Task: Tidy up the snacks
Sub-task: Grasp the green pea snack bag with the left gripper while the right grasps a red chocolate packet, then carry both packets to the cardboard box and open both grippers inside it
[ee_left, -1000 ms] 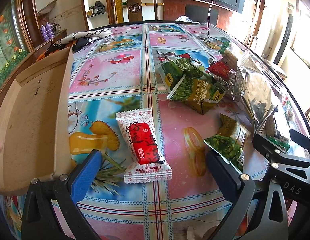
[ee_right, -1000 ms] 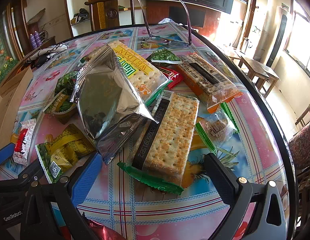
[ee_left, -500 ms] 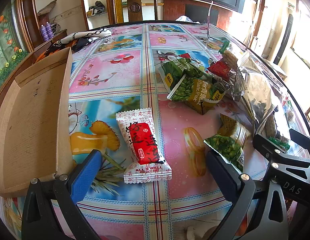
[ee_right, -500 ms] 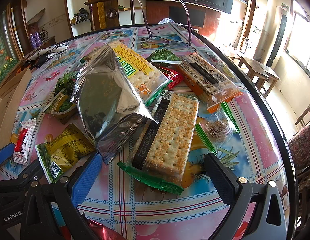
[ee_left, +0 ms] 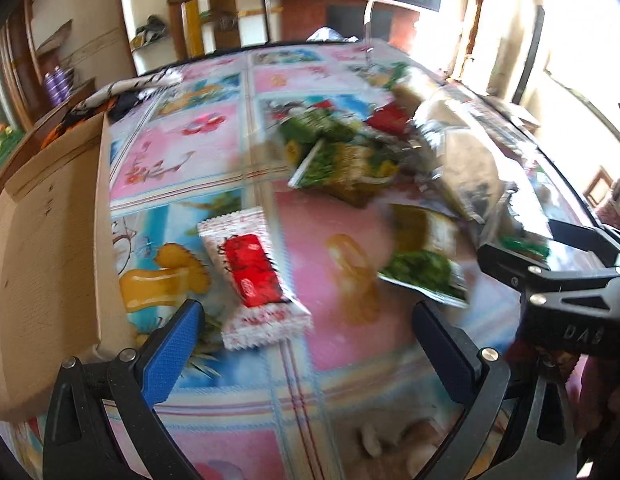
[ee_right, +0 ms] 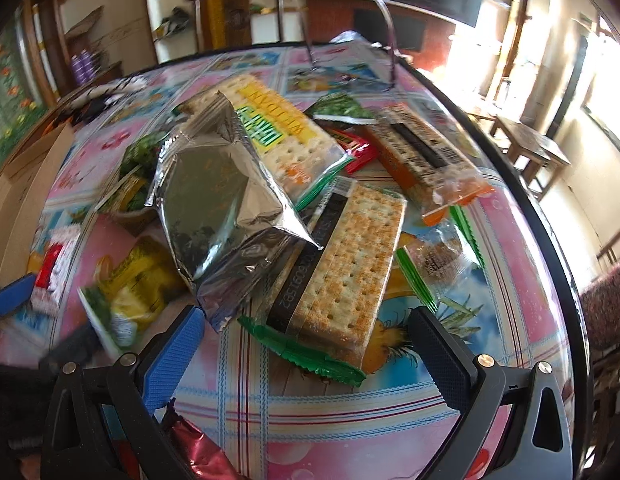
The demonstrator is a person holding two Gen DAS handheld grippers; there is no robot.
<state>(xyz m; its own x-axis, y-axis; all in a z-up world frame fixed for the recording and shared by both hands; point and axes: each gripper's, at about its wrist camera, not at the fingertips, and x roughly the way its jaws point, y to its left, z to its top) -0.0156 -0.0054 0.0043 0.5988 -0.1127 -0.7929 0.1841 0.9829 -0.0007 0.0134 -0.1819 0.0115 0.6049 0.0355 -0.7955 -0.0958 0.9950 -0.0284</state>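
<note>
Ahead, between the left gripper's [ee_left: 306,328] wide-apart, empty jaws, lies the red-and-white snack packet [ee_left: 254,276].

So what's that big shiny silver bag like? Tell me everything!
The silver bag is a crinkly foil pouch, mirror-bright, puffy and sealed along its top edge. It lies tilted on the snack pile, leaning on the yellow-labelled cracker pack behind it and overlapping the cracker pack with the black stripe. No gripper touches it.

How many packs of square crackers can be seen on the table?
3. One with yellow lettering lies at the back, partly under the silver bag. One with an orange wrapper lies at the right. One with a black band lies nearest. The pile may hide others.
</note>
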